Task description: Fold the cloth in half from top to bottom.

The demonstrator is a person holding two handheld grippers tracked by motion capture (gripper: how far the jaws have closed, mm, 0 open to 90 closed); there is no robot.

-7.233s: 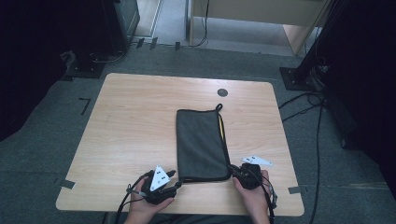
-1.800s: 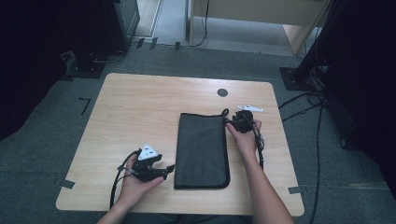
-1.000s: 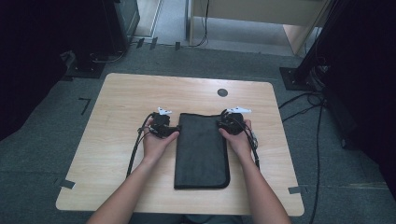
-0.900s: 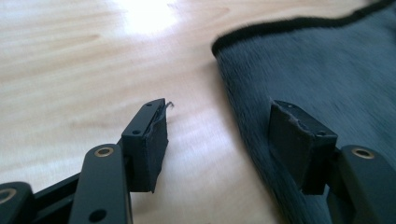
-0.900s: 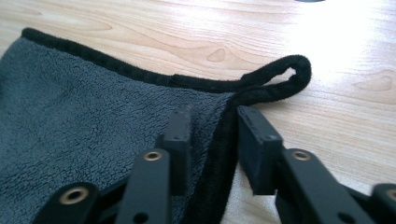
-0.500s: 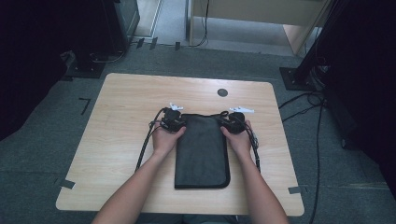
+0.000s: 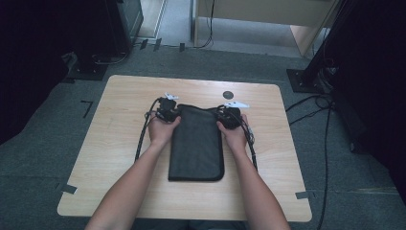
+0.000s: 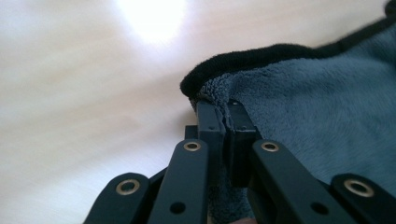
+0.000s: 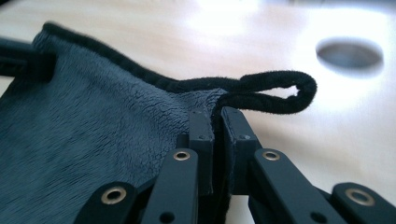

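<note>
Now both jaws having just closed, the left hand-held gripper point(image 7: 168, 111) and right hand-held gripper point(image 7: 228, 116) are pinching the towel's point(image 7: 197, 143) far corners on the bench point(image 7: 119, 139), ready for folding.

towel point(image 8: 317, 107): fluffy grey cloth | table point(image 7: 124, 124): smooth pale wood

The towel's point(image 8: 317, 107) pinched corner is hiding between the closed fingers point(image 8: 208, 126); its far part is running past the picture's edge.
</note>
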